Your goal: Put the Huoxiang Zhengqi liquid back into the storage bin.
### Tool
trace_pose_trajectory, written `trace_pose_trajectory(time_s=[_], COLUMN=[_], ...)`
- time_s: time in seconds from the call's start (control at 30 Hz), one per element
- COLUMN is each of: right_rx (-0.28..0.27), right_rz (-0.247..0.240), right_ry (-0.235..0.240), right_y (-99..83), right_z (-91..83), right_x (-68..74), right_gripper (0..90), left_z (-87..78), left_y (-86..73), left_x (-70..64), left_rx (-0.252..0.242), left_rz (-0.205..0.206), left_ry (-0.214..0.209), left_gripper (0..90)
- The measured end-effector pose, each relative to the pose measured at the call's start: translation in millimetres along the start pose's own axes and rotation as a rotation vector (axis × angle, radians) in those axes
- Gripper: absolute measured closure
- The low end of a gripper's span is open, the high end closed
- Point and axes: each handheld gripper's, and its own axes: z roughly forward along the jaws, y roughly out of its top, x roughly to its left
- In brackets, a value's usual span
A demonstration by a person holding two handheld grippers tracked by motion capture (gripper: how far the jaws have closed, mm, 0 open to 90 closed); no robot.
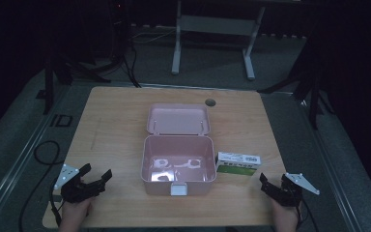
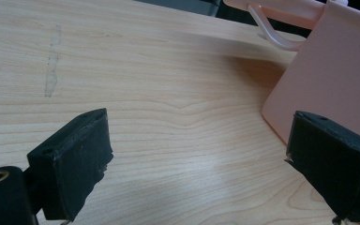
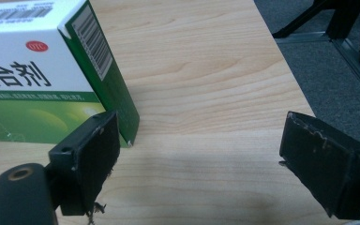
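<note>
A pink plastic box (image 1: 178, 164) stands open in the middle of the wooden table (image 1: 111, 125), its lid (image 1: 178, 119) laid back behind it. A white and green carton (image 1: 238, 163) lies just right of the box. My left gripper (image 1: 95, 178) rests open near the front left corner, left of the box, whose pink wall (image 2: 328, 70) shows at the right of the left gripper view. My right gripper (image 1: 273, 186) is open near the front right corner, just in front of the carton (image 3: 42, 75), with nothing between its jaws.
A round cable hole (image 1: 210, 102) sits at the table's far edge. A black cable (image 1: 43, 154) loops on the floor to the left. Beyond the table stand a grey frame (image 1: 212, 29) and dark stands (image 1: 314, 92).
</note>
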Motion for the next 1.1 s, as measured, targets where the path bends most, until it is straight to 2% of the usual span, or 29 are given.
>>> trace_pose_trajectory(time_s=[0.27,0.3,0.33,0.37,0.4,0.43,0.47,0.5,0.53,0.57,0.6,0.63,0.7,0.73,0.87,0.97,1.03,1.1], right_rx=[0.035,0.076,0.076,0.157,0.157,0.200,0.200,0.240,0.240,0.275,0.275,0.307,0.321,0.347,0.432,0.510,0.542,0.576], right_rz=[-0.014,-0.019,-0.019,-0.022,-0.022,-0.041,-0.041,-0.085,-0.085,-0.109,-0.109,-0.132,-0.144,-0.174,-0.220,-0.332,-0.389,-0.445], right_ry=[-0.010,-0.010,-0.010,-0.008,-0.008,-0.013,-0.013,-0.014,-0.014,-0.003,-0.003,0.016,0.022,0.038,0.111,0.126,0.142,0.180], right_y=[0.2,2.4,2.4,8.6,8.6,13.5,13.5,18.3,18.3,22.9,22.9,27.0,28.4,31.2,38.2,44.2,47.1,49.8], right_z=[1.1,1.9,1.9,3.5,3.5,3.6,3.6,2.0,2.0,0.2,0.2,-0.6,-0.7,-0.6,1.4,3.9,4.9,6.2], right_x=[0.8,0.7,0.7,0.4,0.4,0.5,0.5,0.1,0.1,-2.5,-2.5,-5.7,-6.4,-7.1,-8.0,-4.2,-2.0,-0.3], right_gripper=[12.1,12.9,12.9,12.2,12.2,12.4,12.4,12.4,12.4,12.6,12.6,13.0,13.0,13.0,13.3,13.2,13.2,13.2], left_z=[-0.2,-0.8,-0.8,-0.7,-0.6,-0.5,-0.5,-0.7,-0.7,-1.0,-1.0,-1.0,-0.9,-0.9,-1.2,-1.2,-1.2,-1.3], left_y=[0.0,0.0,0.0,-0.1,-0.1,0.2,0.2,0.4,0.4,0.6,0.6,0.7,0.8,0.8,1.0,1.2,1.2,1.3], left_x=[-0.2,-0.8,-0.8,-0.9,-0.8,-0.6,-0.6,-0.3,-0.3,0.2,0.2,0.8,0.9,0.9,0.6,0.3,0.3,0.4], left_rx=[0.001,-0.002,-0.002,-0.001,0.000,-0.002,-0.002,-0.007,-0.007,-0.008,-0.008,-0.008,-0.008,-0.008,-0.008,-0.008,-0.009,-0.011], left_rz=[-0.001,-0.005,-0.005,-0.004,-0.004,-0.005,-0.005,-0.012,-0.012,-0.012,-0.012,-0.015,-0.014,-0.014,-0.037,-0.041,-0.041,-0.041], left_ry=[0.001,0.000,0.000,0.002,0.002,0.001,0.001,-0.002,-0.002,0.000,0.000,0.000,-0.001,-0.002,-0.024,-0.028,-0.029,-0.035], left_gripper=[7.1,7.1,7.0,7.0,7.0,7.0,7.0,7.0,7.0,7.0,7.0,7.0,7.0,7.0,7.0,7.0,7.0,7.1])
